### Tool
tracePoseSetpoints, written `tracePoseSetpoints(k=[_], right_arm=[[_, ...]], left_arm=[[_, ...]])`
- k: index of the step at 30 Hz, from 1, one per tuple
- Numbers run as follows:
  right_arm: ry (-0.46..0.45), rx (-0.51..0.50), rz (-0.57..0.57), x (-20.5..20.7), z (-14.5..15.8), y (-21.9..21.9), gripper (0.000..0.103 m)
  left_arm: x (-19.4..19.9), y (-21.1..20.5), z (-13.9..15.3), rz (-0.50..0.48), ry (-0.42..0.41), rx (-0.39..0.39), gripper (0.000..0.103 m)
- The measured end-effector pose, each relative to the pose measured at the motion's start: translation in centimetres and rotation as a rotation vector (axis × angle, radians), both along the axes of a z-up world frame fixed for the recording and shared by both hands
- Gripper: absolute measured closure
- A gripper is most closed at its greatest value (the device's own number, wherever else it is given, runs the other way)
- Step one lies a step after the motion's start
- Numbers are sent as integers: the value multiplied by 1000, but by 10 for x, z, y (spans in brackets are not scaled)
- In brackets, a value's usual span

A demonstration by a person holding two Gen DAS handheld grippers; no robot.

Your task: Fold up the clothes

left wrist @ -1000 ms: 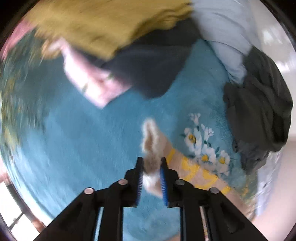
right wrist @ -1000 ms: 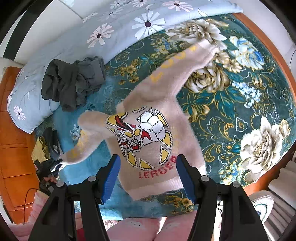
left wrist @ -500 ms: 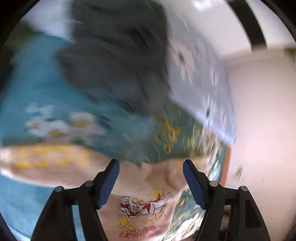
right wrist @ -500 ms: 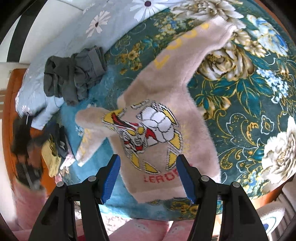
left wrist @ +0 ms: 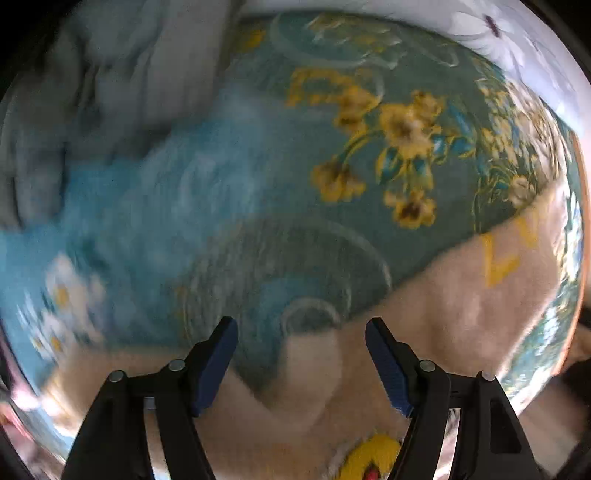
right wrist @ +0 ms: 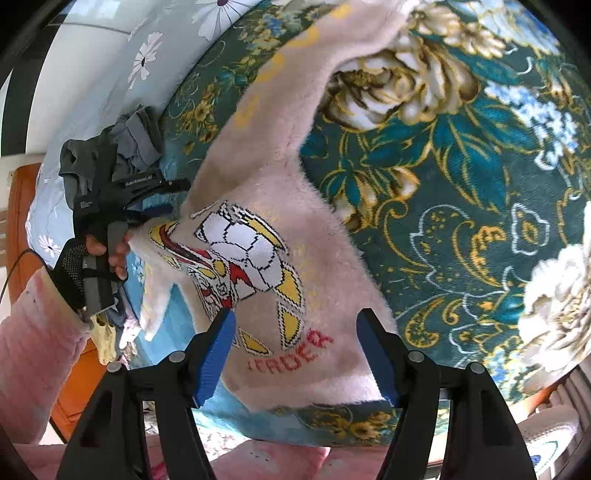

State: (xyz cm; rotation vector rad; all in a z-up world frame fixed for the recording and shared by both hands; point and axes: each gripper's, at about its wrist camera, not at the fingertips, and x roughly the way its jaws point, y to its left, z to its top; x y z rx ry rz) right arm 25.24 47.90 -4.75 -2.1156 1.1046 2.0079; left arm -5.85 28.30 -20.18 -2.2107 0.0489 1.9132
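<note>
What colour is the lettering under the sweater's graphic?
Red, on the pale pink sweater; lettering is clearest in the right wrist view.

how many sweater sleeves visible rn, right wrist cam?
2. One sleeve of the beige sweater stretches up across the floral blanket; the other sleeve hangs lower left, below the left gripper. None seems hidden.

My left wrist view is smeared with motion blur, so the bedspread (left wrist: 229, 192) pattern and the grey heap (left wrist: 74, 92) at upper left stay vague to me. The sweater (left wrist: 443, 314) runs off the bottom edge there. In my right wrist view its upper sleeve (right wrist: 354, 22) leaves the top edge, and my left gripper (right wrist: 162, 195) partly covers the dark clothes pile (right wrist: 136, 136).
</note>
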Motion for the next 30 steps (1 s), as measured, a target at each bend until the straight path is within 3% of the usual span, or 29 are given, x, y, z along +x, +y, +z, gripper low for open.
tracePoseSetpoints(k=[2,5,8,11,12,13,16,22,25,28,30], right_arm=[[-6,-13,18,-3,-7,-3,34],[-19,-31,22,-6,-16,-6,34],[-22,-43,13,-9,-20,-6,34],[-18,-41,9,-16,-22,-4,34],[-19,-39,8,-18,-23,-4,34],[-21,-36,1,-19,-24,-2,34],[-25,-40,-27,-23,-26,1,34],[-4,-42,-43,-25,-22,7,34],[6,-42,-66,-23,-21,13,34],[17,-39,-90,-23,-18,19,34],[41,-34,-112,-25,-13,27,34]], left_arm=[[-10,4,-3,9,-34,47,28],[-9,4,-22,20,-166,79,28],[4,0,-31,9,-199,90,28],[13,5,-27,-28,-158,71,31],[15,8,-25,-25,-143,60,37],[16,12,-23,-24,-129,46,54],[18,23,-12,-60,-80,11,79],[-19,53,57,-184,201,22,82],[-37,79,76,-265,292,-10,82],[-53,92,58,-345,278,-128,81],[-59,83,46,-243,214,-114,78]])
